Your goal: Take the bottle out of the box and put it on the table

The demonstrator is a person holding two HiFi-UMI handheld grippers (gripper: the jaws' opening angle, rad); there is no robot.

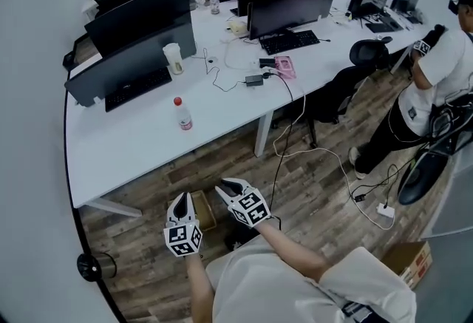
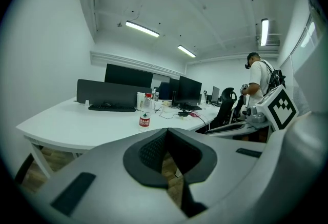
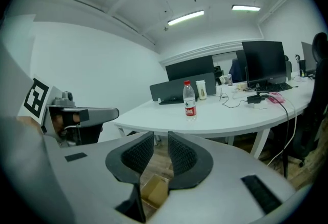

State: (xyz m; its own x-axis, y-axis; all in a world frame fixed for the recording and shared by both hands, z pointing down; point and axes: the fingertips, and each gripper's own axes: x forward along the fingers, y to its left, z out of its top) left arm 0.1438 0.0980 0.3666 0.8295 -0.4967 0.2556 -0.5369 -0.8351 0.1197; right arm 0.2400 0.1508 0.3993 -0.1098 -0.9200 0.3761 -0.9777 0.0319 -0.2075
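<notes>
- Water bottle [image 1: 182, 114], red cap and red label: stands upright on the white bench [image 1: 140, 138], near its front edge and well apart from both tongs.
- Cardboard box [image 1: 203, 209]: sits on the wooden floor [image 1: 318, 188] in front of the bench, seen between the two tongs.
- Left tongs [image 2: 165, 133]: clenched, tips meeting, nothing gripped.
- Right tongs [image 3: 160, 138]: released, pads a narrow gap apart and empty. The box shows past the gap.
</notes>
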